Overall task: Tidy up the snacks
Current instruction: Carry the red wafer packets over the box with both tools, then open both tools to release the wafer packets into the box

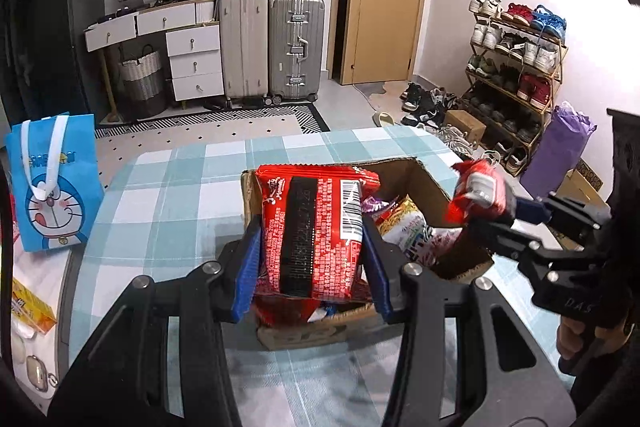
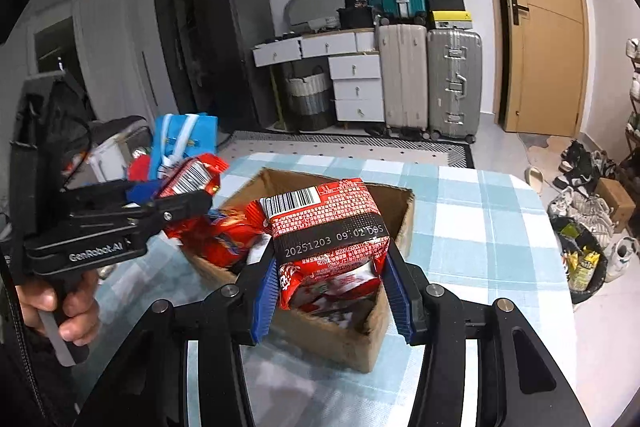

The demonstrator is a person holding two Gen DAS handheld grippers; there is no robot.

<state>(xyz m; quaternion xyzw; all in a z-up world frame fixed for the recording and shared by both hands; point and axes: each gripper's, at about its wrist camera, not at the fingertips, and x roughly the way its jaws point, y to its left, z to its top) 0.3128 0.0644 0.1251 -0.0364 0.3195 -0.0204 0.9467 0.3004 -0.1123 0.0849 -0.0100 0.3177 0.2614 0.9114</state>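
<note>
Status: left hand-held gripper [image 1: 312, 247] was clamped on a red snack packet [image 1: 316, 227], held above the open cardboard box [image 1: 424, 175] on the checked bench [image 1: 168, 195]. Right hand-held gripper [image 2: 332, 279] was clamped on a second red packet [image 2: 328, 227], also over the box. More packets [image 1: 404, 223] lay inside the box. Blue cartoon bag [image 1: 56, 183] stood at the bench's left edge, apart from the box.
</note>
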